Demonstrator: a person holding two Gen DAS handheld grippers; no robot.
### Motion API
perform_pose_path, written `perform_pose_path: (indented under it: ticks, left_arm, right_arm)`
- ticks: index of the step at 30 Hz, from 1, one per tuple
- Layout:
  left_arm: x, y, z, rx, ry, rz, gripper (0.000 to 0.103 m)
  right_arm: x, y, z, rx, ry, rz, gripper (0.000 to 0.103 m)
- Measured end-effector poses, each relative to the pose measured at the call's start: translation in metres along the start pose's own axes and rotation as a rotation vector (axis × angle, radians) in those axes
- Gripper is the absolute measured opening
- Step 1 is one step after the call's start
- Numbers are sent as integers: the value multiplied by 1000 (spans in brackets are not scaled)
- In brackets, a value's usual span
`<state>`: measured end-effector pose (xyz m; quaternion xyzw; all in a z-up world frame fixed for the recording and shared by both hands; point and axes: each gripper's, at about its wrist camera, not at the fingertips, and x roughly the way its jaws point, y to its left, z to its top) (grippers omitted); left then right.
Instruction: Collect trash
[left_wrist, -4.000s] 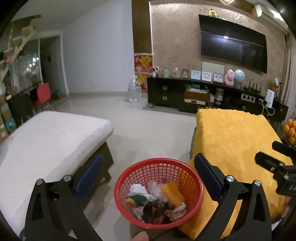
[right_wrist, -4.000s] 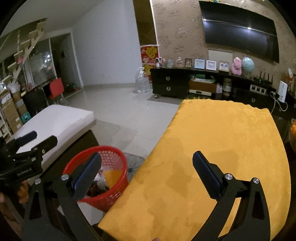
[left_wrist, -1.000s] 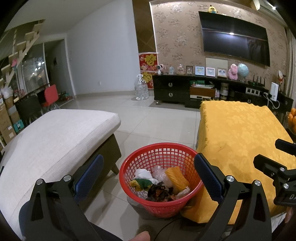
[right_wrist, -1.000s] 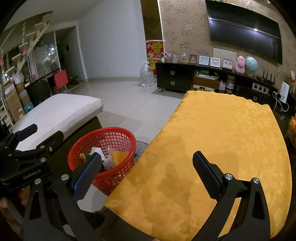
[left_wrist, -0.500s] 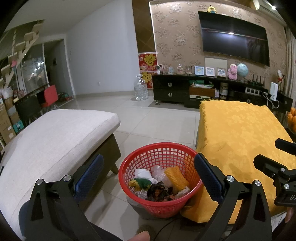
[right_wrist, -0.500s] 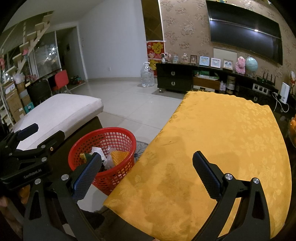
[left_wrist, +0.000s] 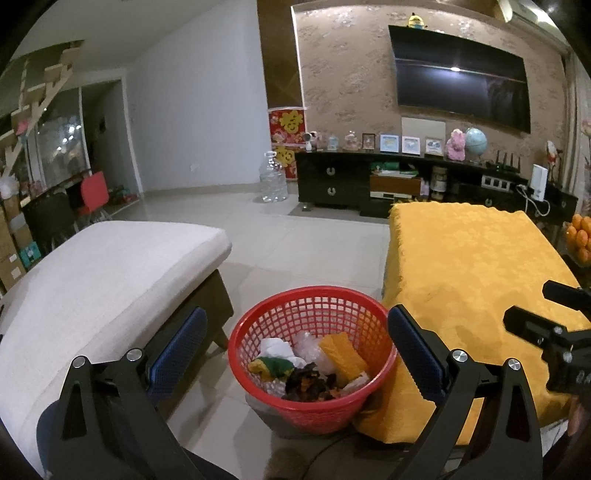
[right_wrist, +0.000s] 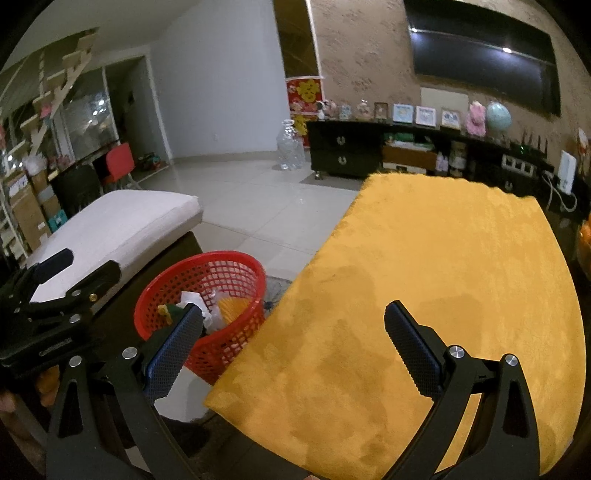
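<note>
A red plastic basket (left_wrist: 354, 306) stands on the floor between a white cushioned seat and a yellow-covered table; it also shows in the right wrist view (right_wrist: 168, 291). It holds crumpled trash (left_wrist: 314, 363): white paper, clear plastic, a yellow piece, dark scraps. My left gripper (left_wrist: 295, 343) is open and empty, hovering above and in front of the basket. My right gripper (right_wrist: 293, 341) is open and empty over the near left part of the yellow tablecloth (right_wrist: 461, 266). No trash shows on the tablecloth.
The white cushioned seat (left_wrist: 103, 269) is at the left. A dark TV cabinet (left_wrist: 406, 184) with ornaments runs along the far wall under a TV. A clear water jug (left_wrist: 273, 181) stands on the tiled floor. Oranges (left_wrist: 580, 236) sit at the far right.
Over four seconds both grippers have pulled back and up from the basket. In the last half second the left view is unchanged and the right gripper has shifted slightly, blurring its view.
</note>
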<state>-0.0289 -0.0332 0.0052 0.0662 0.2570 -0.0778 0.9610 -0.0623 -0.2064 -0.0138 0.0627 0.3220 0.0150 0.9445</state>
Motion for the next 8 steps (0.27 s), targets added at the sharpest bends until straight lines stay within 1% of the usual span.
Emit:
perform_pose_path:
  ticks: [2,4,7,8]
  left_arm:
    - [1,-1,2,-14,12,-28,95]
    - [4,-2,3,-31,34,-57,95]
    - [9,-6,5,-68,59,-96,95]
    - [10,-8,6,-84,67,-117,95]
  right_arm:
    - [-3,-19,0,32,6,-24,96]
    - [-8,-46,2,88,16,-51,96]
    - [-13,-109,4,193,51,-168,96]
    - [-14,-143,2,247,72,-226,96]
